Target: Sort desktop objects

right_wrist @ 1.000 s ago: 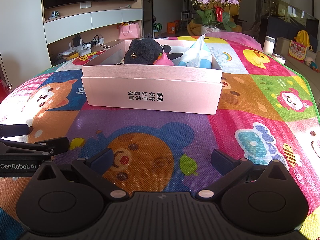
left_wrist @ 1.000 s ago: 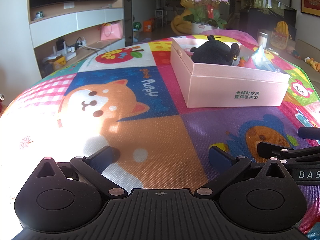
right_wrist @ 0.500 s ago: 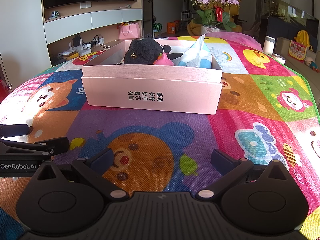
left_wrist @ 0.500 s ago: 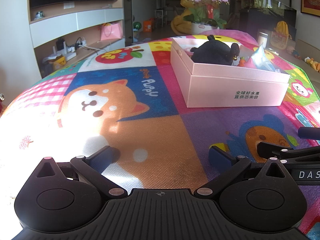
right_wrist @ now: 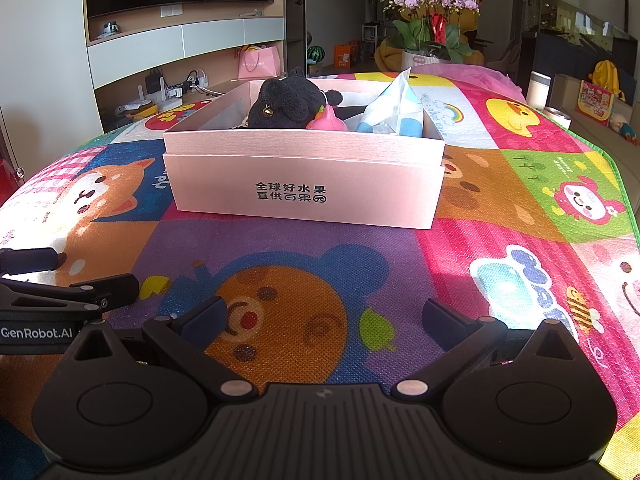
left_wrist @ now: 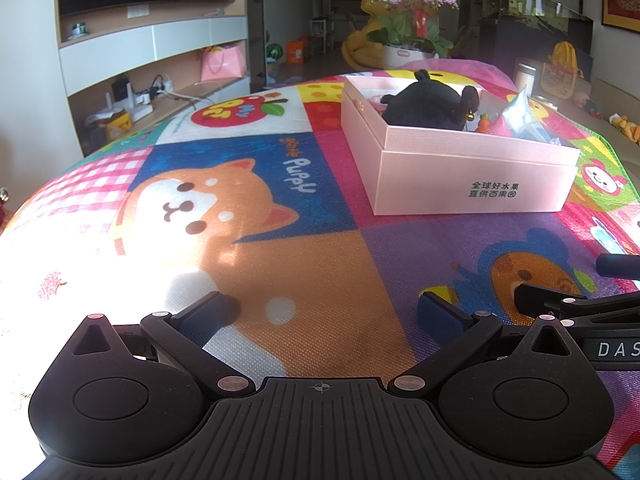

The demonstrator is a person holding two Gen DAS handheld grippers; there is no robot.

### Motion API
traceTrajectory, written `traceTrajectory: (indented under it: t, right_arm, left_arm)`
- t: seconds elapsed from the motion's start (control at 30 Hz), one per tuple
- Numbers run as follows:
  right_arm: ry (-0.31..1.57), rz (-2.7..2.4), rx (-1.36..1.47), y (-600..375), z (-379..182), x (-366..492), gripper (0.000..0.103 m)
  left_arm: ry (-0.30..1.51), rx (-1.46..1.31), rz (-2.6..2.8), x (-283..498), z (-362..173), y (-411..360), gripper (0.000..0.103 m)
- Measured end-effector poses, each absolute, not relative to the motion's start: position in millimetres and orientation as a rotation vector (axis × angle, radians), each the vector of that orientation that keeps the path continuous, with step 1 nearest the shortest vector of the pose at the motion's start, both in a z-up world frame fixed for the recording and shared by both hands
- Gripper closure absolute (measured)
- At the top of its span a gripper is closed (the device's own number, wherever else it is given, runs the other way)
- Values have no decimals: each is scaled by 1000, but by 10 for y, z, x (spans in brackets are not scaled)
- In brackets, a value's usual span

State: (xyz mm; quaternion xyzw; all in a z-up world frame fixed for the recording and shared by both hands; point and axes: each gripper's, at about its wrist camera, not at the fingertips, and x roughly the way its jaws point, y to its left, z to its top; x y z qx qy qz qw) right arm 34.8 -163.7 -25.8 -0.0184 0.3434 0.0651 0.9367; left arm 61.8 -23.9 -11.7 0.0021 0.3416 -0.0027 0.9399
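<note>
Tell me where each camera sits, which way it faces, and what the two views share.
Left wrist: on the left gripper, low over the play mat, facing the pink box ahead-right; right gripper at the right edge.
Right wrist: on the right gripper, facing the box squarely; left gripper at the left edge.
Shared: box, black plush toy, mat, orchids.

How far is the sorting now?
It looks nearly finished. The black plush, a pink toy and a tissue pack lie in the pink box. Both grippers, left and right, are open and empty. No loose item shows on the mat.
</note>
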Motion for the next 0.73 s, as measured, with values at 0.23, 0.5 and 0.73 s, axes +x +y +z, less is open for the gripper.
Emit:
traceTrajectory:
  t: [0.23, 0.5, 0.73]
  right_arm:
    - [702, 133, -38, -1634, -258, 348, 0]
    - [701, 135, -33, -1642, -257, 351, 0]
    - [701, 133, -37, -1644, -254, 342, 0]
  left_arm:
    - [721, 9, -25, 674, -101, -198, 0]
    - [772, -14, -1, 654, -67, -209, 0]
    - [764, -19, 4, 625, -57, -211, 0]
